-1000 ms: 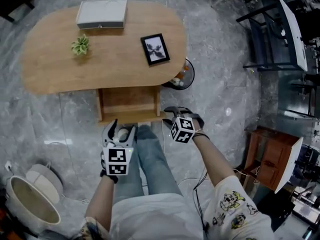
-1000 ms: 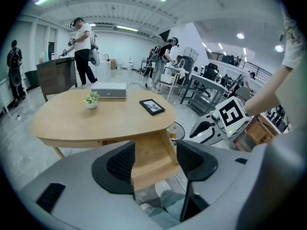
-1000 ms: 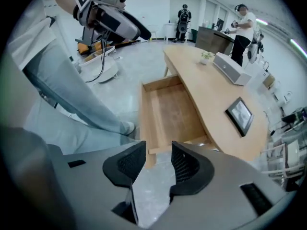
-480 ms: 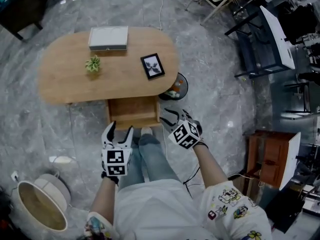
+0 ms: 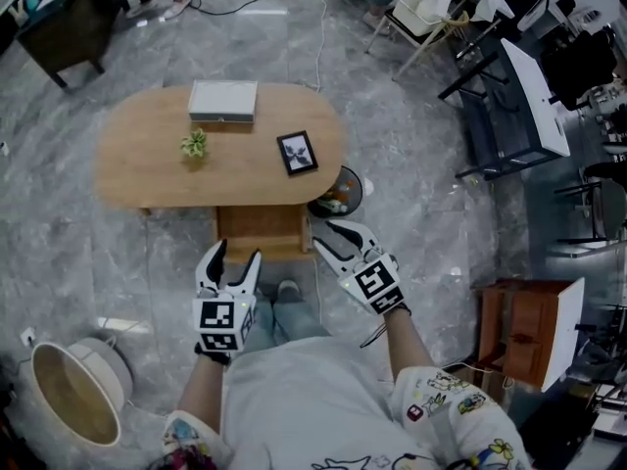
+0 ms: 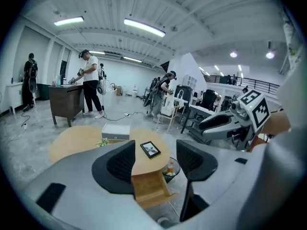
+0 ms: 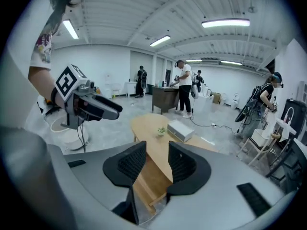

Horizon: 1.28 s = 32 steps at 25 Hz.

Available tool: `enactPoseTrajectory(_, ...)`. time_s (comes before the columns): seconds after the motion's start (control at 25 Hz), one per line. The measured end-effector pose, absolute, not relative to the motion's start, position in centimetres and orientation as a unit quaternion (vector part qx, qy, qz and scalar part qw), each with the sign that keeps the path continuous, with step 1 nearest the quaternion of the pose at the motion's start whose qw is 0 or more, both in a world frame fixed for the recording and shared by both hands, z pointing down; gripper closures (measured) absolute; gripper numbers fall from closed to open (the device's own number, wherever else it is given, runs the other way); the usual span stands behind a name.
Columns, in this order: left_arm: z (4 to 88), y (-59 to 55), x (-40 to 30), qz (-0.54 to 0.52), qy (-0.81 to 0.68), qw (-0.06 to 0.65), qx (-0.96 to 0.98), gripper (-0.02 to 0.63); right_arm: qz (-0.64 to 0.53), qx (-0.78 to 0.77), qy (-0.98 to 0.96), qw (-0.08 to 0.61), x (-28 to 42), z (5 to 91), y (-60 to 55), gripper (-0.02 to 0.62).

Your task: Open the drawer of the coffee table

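Two grippers hang clear of everything. The left gripper (image 5: 236, 253) has its fingers (image 6: 120, 164) released, with only air between them. The right gripper (image 5: 323, 235) likewise shows its fingers (image 7: 129, 164) spread round nothing. The drawer (image 5: 263, 231) lies just beyond and below both pairs of fingers, roughly in line with the gap between the two grippers. It is drawn well out from under the counter (image 5: 147, 169), and its inside looks bare. By that the job looks done, so the risks now lie in what happens around the drawer. Its front juts toward the person's legs (image 5: 284, 306), which stand under the fingers, so a step forward could knock it shut again. Another tug might pull it off its runners, if it is near its stop, which I cannot tell. A gripper brought down carelessly could strike the front edge. Any hard jolt could topple the frame (image 5: 297, 153) or shift the plant (image 5: 194, 144), both well beyond the fingers.
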<state>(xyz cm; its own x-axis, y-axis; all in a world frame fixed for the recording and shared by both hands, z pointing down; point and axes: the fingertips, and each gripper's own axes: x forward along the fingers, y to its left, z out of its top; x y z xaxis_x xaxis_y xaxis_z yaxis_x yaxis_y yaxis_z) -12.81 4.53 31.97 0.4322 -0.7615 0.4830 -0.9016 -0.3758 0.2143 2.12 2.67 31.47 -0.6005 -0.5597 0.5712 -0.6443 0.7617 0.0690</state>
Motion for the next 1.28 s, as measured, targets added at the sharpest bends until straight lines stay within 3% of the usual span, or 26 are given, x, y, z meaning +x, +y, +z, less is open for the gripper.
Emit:
enactPoseTrajectory(0.52,21.8,5.8,-9.2,0.082,-0.524,0.167,0.831,0.434,0.073,0.398,-0.909,0.096,6.0,19.7,4.1,0.522)
enactPoseTrajectory(0.88,18.8,7.1,-8.3,0.048,-0.531,0.162,0.830,0.511,0.071,0.425,-0.900,0.062,8.7,17.3,5.7,0.564)
enactPoseTrajectory(1.28,18.1,7.6,-9.9,0.050,-0.531,0.160,0.831,0.566,0.074,0.424,-0.901,0.053,7.1,16.3,7.4,0.595)
